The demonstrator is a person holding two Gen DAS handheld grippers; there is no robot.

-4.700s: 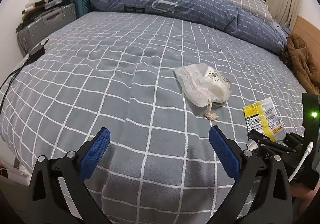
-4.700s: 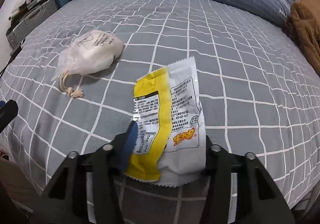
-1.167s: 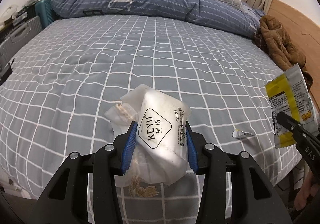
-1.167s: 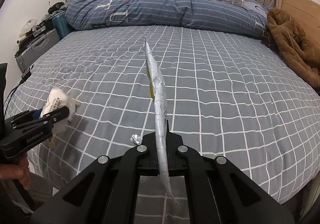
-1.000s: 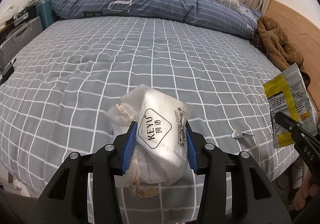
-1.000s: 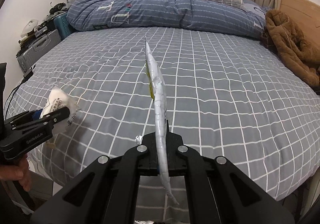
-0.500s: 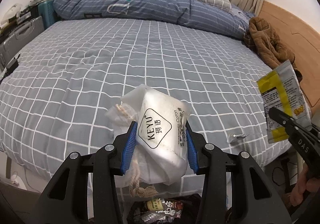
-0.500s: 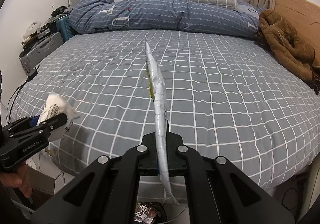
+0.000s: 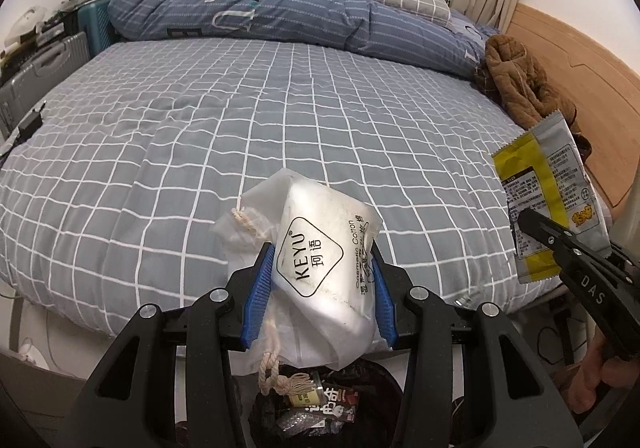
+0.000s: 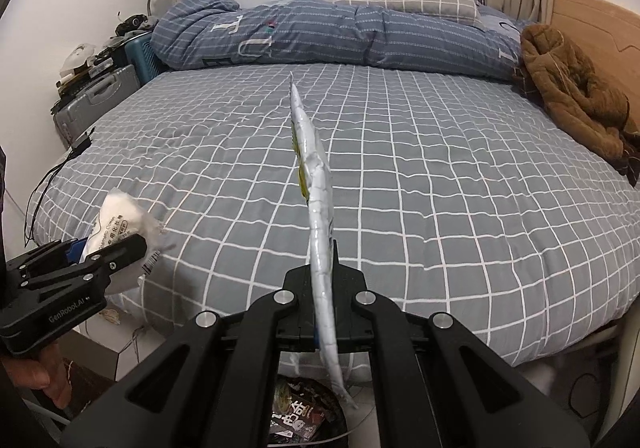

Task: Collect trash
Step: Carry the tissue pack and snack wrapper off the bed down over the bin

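My left gripper (image 9: 320, 284) is shut on a white cotton-pad bag (image 9: 320, 260) with a drawstring, held in the air above a black-lined trash bin (image 9: 324, 404) that holds wrappers. It also shows at the left of the right wrist view (image 10: 120, 232). My right gripper (image 10: 322, 276) is shut on a yellow and silver snack wrapper (image 10: 316, 187), seen edge-on, above the same bin (image 10: 300, 420). The wrapper shows flat in the left wrist view (image 9: 548, 191), right of the bag.
A bed with a grey checked sheet (image 9: 240, 127) fills the view ahead. A blue duvet (image 9: 280, 15) and pillow lie at its far side, a brown garment (image 9: 520, 79) at the right. Suitcases (image 10: 96, 99) stand at the left. A small foil scrap (image 9: 460, 302) lies at the bed's edge.
Both grippers have pulled back from the bed with their loads. The trash bin below them has come further into view.
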